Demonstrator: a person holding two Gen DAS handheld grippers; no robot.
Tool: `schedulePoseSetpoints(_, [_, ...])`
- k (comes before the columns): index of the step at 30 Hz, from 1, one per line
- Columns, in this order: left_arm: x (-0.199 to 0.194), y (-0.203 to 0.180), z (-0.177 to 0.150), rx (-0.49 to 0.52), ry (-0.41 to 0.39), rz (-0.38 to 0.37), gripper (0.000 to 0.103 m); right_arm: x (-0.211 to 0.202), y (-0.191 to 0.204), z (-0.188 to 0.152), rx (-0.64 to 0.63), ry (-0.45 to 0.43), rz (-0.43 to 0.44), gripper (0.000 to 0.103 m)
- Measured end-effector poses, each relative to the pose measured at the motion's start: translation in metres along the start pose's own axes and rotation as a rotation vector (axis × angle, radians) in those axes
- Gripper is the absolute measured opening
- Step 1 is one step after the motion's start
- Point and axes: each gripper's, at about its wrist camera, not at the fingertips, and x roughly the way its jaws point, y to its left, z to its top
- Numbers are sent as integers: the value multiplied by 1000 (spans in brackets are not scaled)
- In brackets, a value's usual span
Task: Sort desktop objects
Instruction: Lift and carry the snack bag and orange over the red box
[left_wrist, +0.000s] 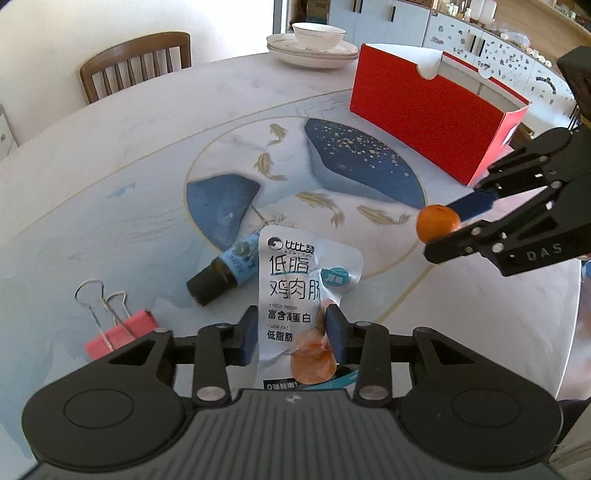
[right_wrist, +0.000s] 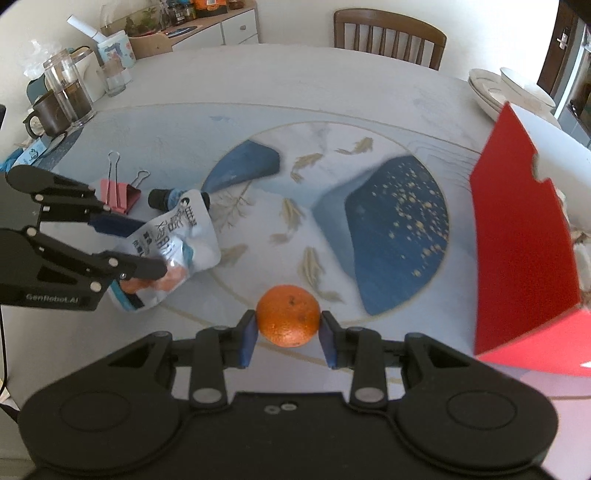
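My left gripper (left_wrist: 290, 334) is shut on a white snack pouch (left_wrist: 295, 284) with Chinese print and holds it above the table; the pouch also shows in the right wrist view (right_wrist: 177, 240). My right gripper (right_wrist: 288, 334) is shut on a small orange (right_wrist: 288, 315), which also shows in the left wrist view (left_wrist: 438, 222), left of an open red box (left_wrist: 428, 110). A small dark bottle (left_wrist: 221, 275) with a blue label lies on the table behind the pouch. A pink binder clip (left_wrist: 118, 332) lies to its left.
Stacked white plates with a bowl (left_wrist: 314, 44) stand at the table's far edge. A wooden chair (left_wrist: 136, 62) stands behind. In the right wrist view, jars and a mug (right_wrist: 62, 99) crowd the far left, and the red box (right_wrist: 524, 251) stands at right.
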Motion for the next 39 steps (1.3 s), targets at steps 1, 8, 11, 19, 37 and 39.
schedulePoseSetpoints(1, [1, -4, 1, 16, -6, 21, 48, -1, -2, -1, 1, 1, -2, 34])
schedulePoseSetpoints(8, [10, -27, 5, 112, -1, 45, 83, -5, -14, -9, 10, 3, 3, 35])
schedulePoseSetpoints(11, [22, -31, 8, 98, 27, 68, 84, -5, -18, -12, 8, 8, 4, 35])
schedulePoseSetpoints(19, [28, -28, 15, 10, 35, 53, 76, -8, -26, -14, 4, 9, 11, 35])
schedulePoseSetpoints(37, [4, -60, 45, -52, -9, 23, 59, -55, -55, -14, -5, -34, 45, 34])
schedulePoseSetpoints(39, [1, -70, 53, -45, -16, 17, 59, -64, -63, -14, 6, -45, 52, 34])
